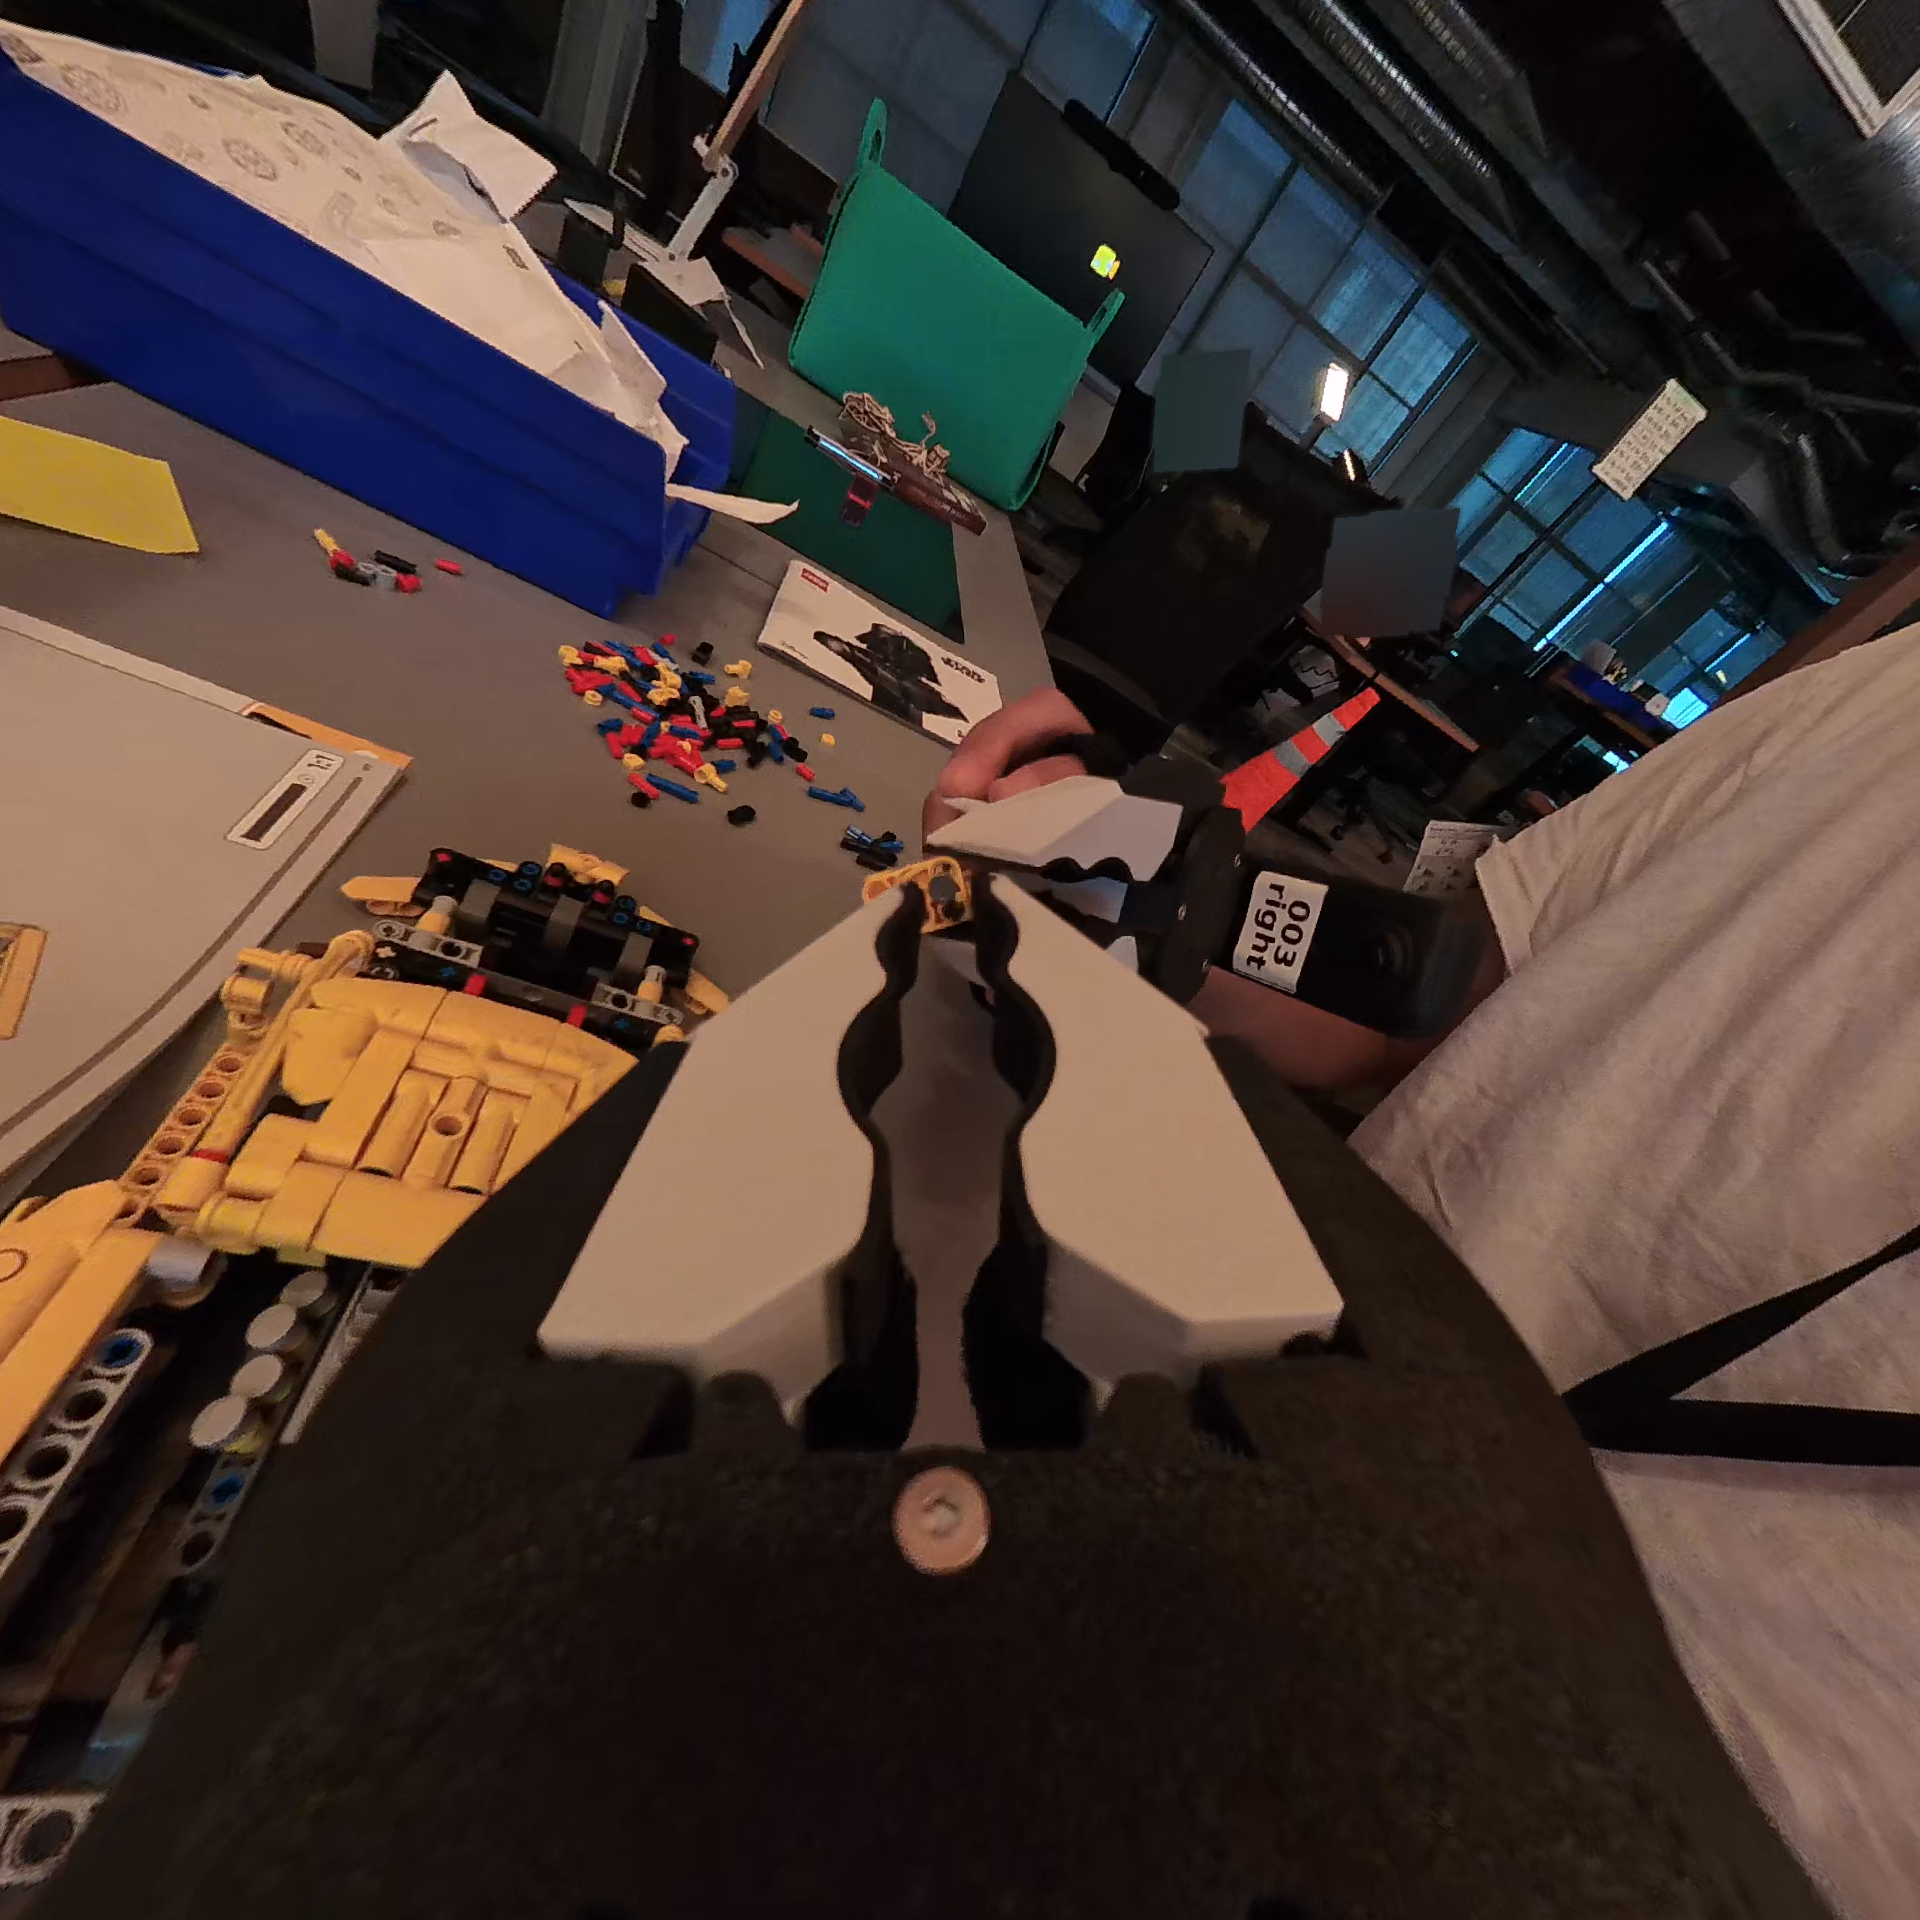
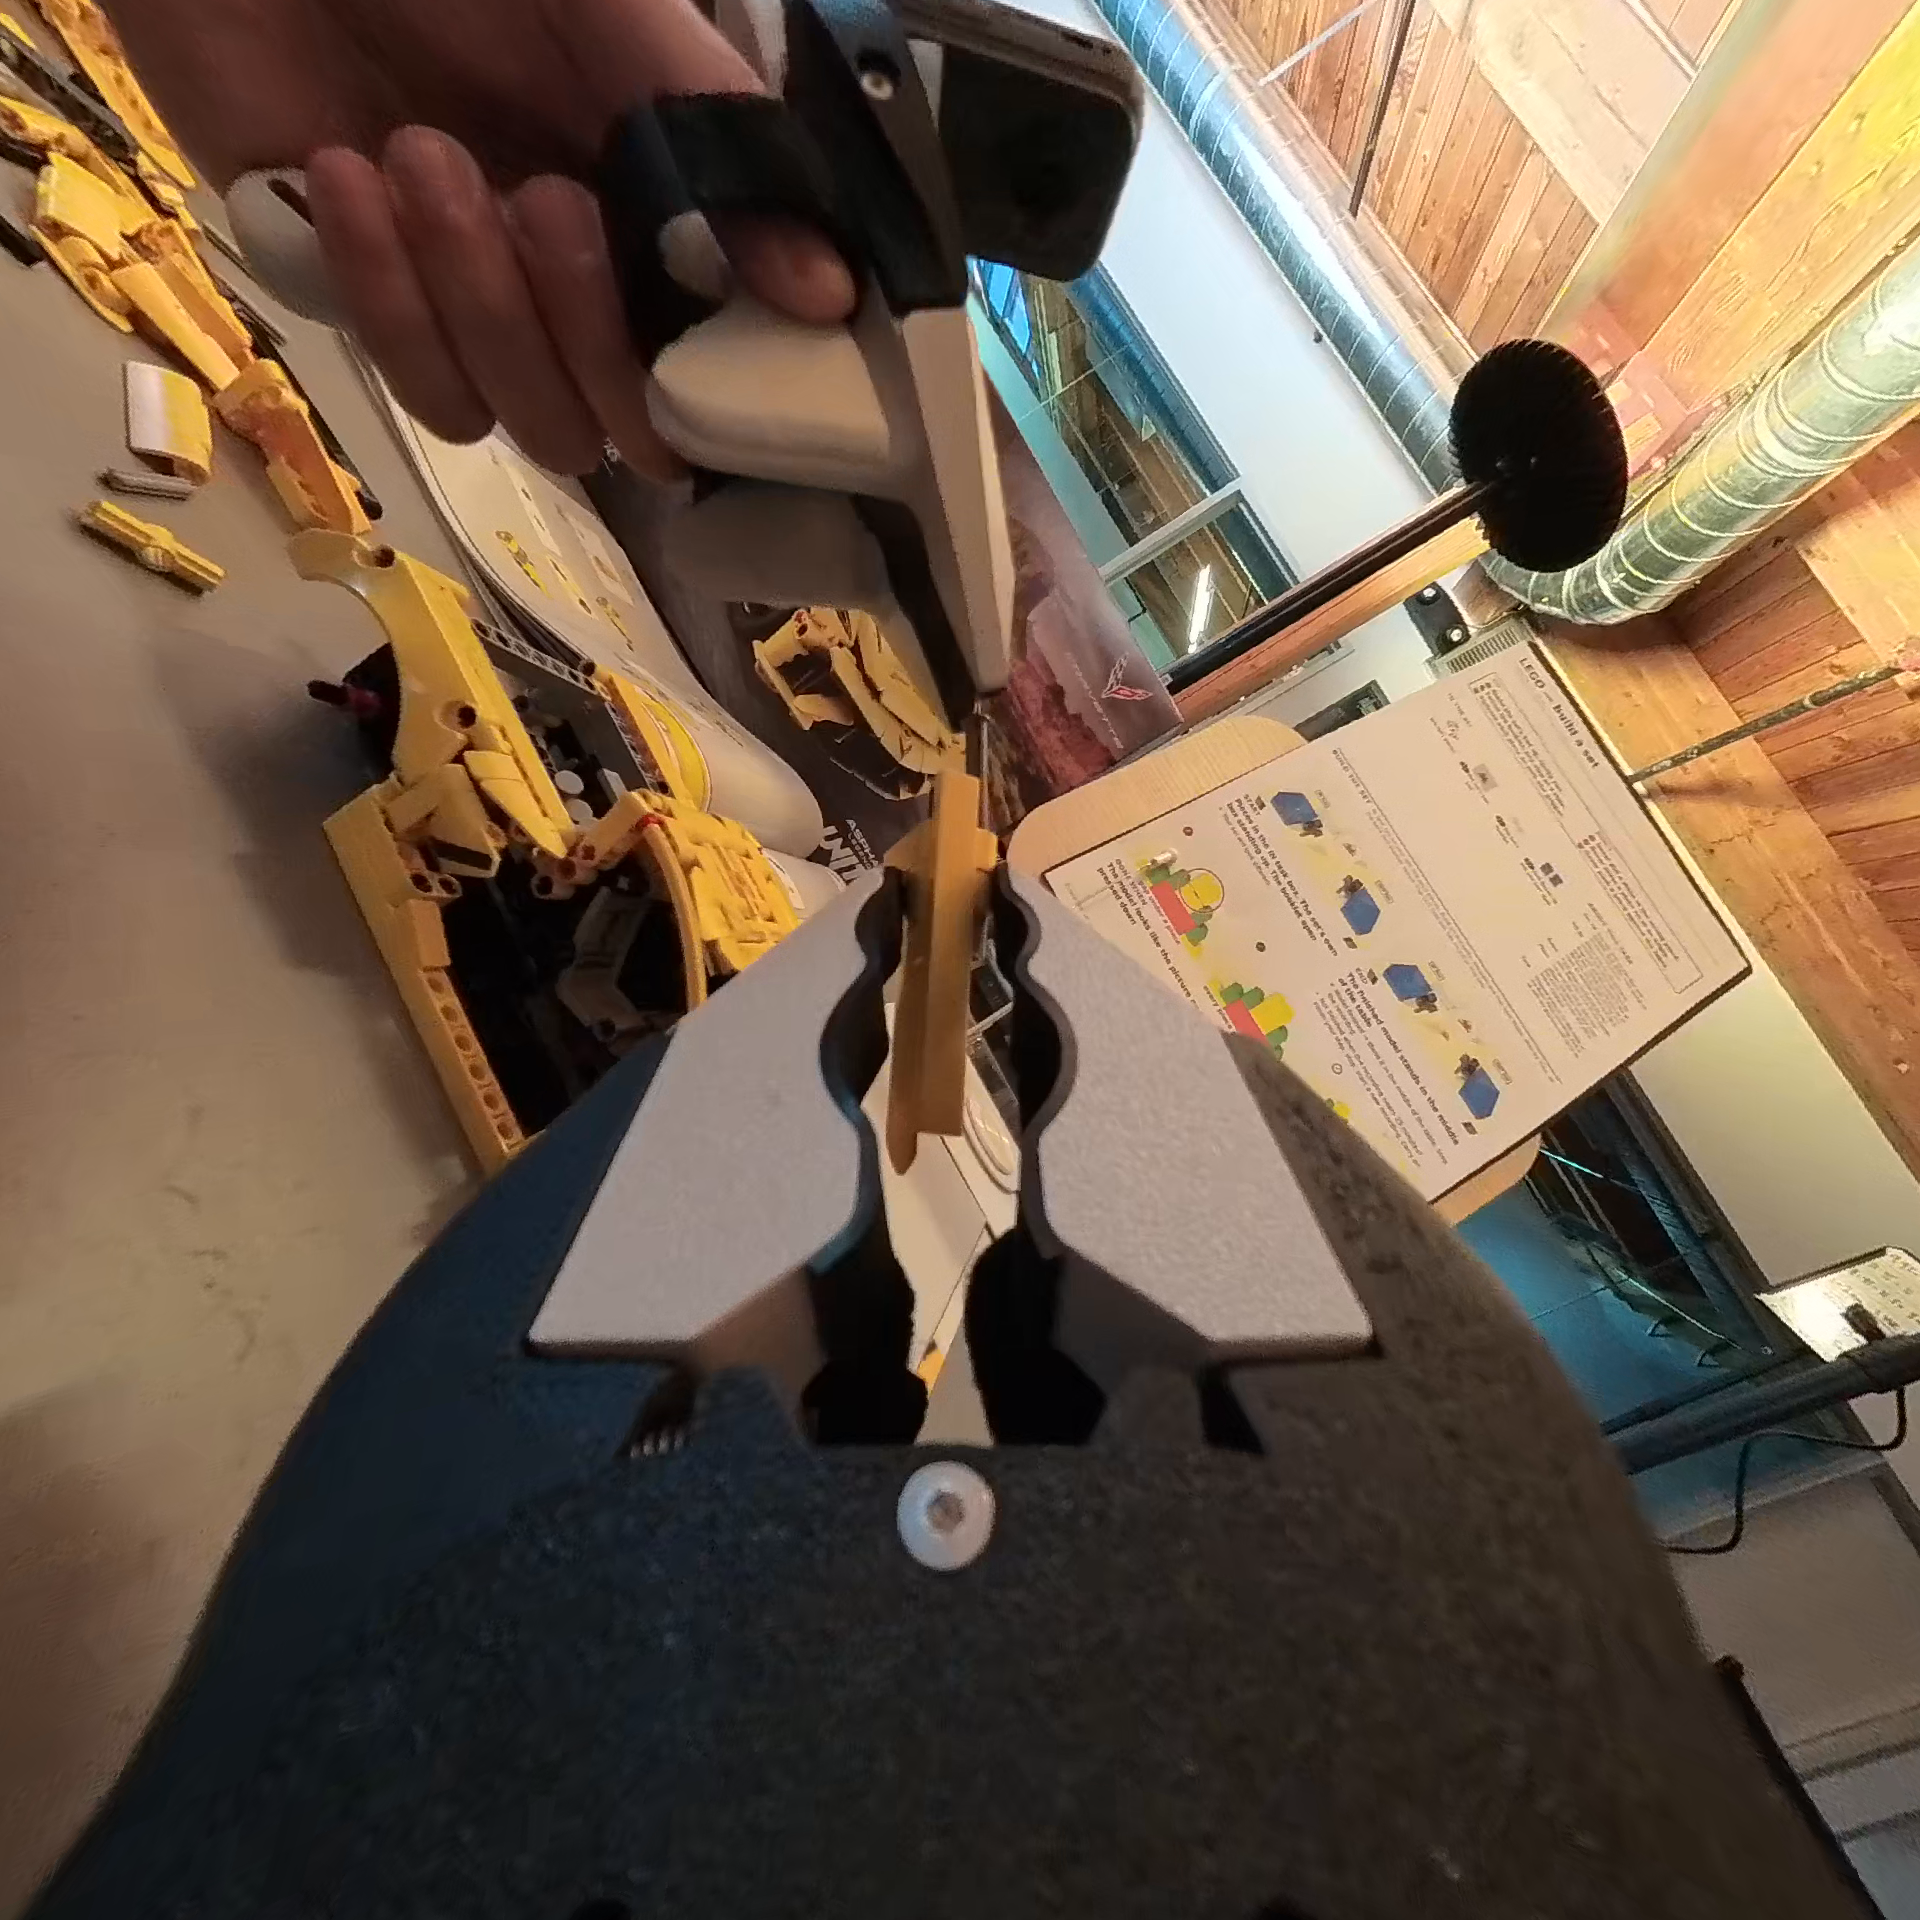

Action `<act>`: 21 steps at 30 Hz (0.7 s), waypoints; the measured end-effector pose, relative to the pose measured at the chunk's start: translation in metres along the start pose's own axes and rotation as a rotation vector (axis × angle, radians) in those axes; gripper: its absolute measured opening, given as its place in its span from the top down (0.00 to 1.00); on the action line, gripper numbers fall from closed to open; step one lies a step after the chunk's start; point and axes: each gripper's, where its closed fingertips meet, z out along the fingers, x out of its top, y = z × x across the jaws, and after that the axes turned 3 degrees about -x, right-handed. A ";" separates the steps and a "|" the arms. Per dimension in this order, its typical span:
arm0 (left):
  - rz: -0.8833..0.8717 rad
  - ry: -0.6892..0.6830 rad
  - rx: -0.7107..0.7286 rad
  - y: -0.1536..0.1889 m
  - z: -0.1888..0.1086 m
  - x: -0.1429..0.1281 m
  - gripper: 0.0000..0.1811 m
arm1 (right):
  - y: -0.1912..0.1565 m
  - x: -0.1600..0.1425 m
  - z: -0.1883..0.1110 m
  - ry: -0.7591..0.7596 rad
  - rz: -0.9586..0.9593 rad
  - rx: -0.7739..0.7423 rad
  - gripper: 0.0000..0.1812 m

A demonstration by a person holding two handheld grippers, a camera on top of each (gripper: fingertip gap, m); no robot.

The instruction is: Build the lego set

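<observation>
My right gripper [image 2: 948, 883] is shut on a flat yellow panel piece [image 2: 935, 997], held edge-on above the table. My left gripper [image 1: 948, 904] is shut, its tips meeting that yellow piece [image 1: 902, 883] where a small grey pin [image 1: 941, 889] sits. In the right wrist view the left gripper [image 2: 982, 675] comes down from above in a hand, with a thin grey pin [image 2: 981, 732] at its tip touching the panel's top. The right gripper [image 1: 997, 847] shows across from the left one. The partly built yellow car [image 1: 395, 1101] lies on the table [image 2: 499, 831].
A pile of small coloured pins [image 1: 696, 717] and an instruction booklet [image 1: 883, 655] lie mid-table. A blue bin [image 1: 312, 332] and a green bag [image 1: 935, 322] stand behind. Loose yellow parts [image 2: 156, 540] lie left; an instruction board [image 2: 1403, 914] stands right. Left and right tips are no more than a few centimetres apart.
</observation>
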 end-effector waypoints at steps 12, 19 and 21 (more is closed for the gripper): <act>-0.004 -0.042 -0.023 0.004 0.007 -0.009 0.97 | -0.005 0.009 -0.002 0.032 -0.015 0.018 0.92; -0.018 -0.043 -0.041 0.004 0.009 -0.011 0.98 | -0.007 0.006 -0.003 0.023 0.014 0.042 0.92; -0.028 -0.033 -0.052 0.004 0.010 -0.010 0.98 | -0.006 0.007 -0.004 0.032 0.058 0.056 0.92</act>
